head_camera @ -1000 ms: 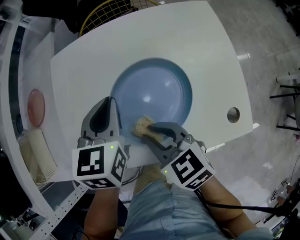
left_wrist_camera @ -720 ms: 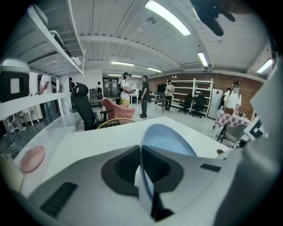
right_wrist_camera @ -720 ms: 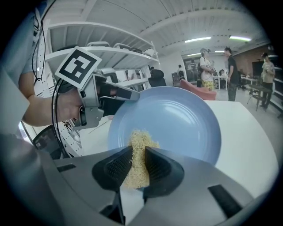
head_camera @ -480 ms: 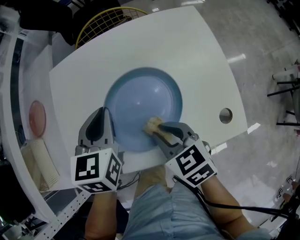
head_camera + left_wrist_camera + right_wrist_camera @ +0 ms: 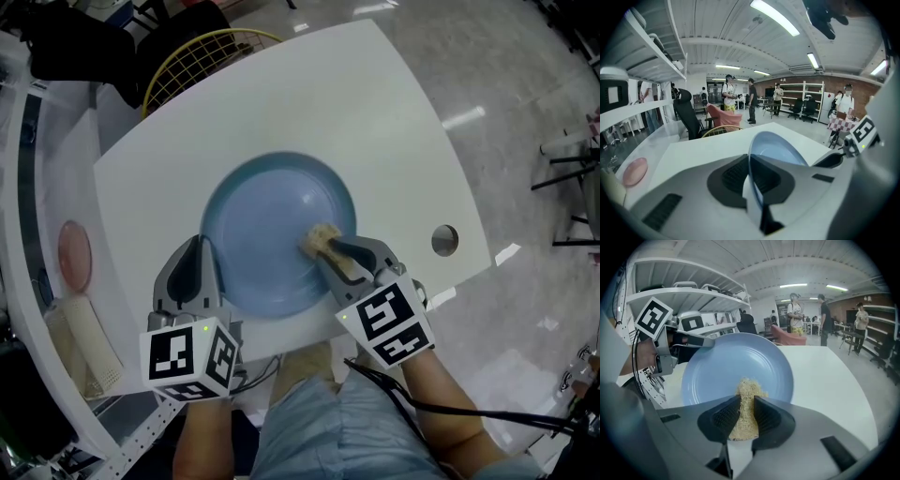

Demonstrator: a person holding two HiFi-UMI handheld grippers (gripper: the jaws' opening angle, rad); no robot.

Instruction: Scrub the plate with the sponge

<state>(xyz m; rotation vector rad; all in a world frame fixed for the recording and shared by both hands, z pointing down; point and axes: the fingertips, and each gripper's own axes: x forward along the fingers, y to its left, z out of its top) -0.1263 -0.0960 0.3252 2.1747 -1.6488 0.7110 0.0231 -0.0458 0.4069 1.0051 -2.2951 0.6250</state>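
A round blue plate [image 5: 272, 230] lies on the white table [image 5: 394, 122]. My left gripper [image 5: 200, 267] is shut on the plate's near left rim; in the left gripper view the plate [image 5: 776, 145] stands edge-on between the jaws of that left gripper [image 5: 751, 180]. My right gripper [image 5: 330, 251] is shut on a tan fibrous sponge [image 5: 322, 237], which rests on the plate's right inner side. In the right gripper view the sponge [image 5: 746, 401] sticks out from the right gripper [image 5: 743, 420] onto the plate [image 5: 717, 369].
A round hole [image 5: 444, 239] is set in the table at the right. A yellow wire basket [image 5: 202, 56] stands beyond the far edge. On the left shelf lie a pink dish [image 5: 73, 255] and a cream mesh roll [image 5: 82, 342]. People stand far back in the room.
The right gripper has slid the sponge rightward and farther over the plate, from the near rim toward its right inner side. The left gripper stays clamped on the rim.
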